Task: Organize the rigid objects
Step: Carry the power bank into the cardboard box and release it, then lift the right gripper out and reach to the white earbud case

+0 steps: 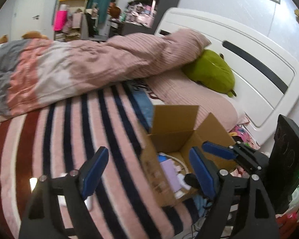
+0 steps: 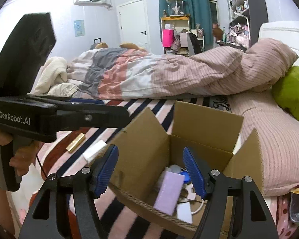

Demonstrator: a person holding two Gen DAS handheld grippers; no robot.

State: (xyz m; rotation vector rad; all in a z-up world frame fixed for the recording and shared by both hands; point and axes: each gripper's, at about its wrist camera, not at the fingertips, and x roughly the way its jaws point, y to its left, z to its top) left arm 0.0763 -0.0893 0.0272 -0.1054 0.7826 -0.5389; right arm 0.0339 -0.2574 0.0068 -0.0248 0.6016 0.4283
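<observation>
Both grippers, left (image 1: 147,171) & right (image 2: 150,171), spread, empty, by cardboard box (image 2: 207,119); gold bar (image 2: 76,142), white block (image 2: 94,152) at 10 o'clock, prob next.

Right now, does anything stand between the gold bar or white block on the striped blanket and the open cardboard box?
Only the box's own raised left flap. The gold bar and white block lie beside the cardboard box, whose top is open. Both the left gripper and right gripper are open and empty.

Even, soft indoor light, no hard shadows. Heavy fisheye bending, dark corner vignette. Motion blur smears the striped pink blanket (image 1: 73,139).
</observation>
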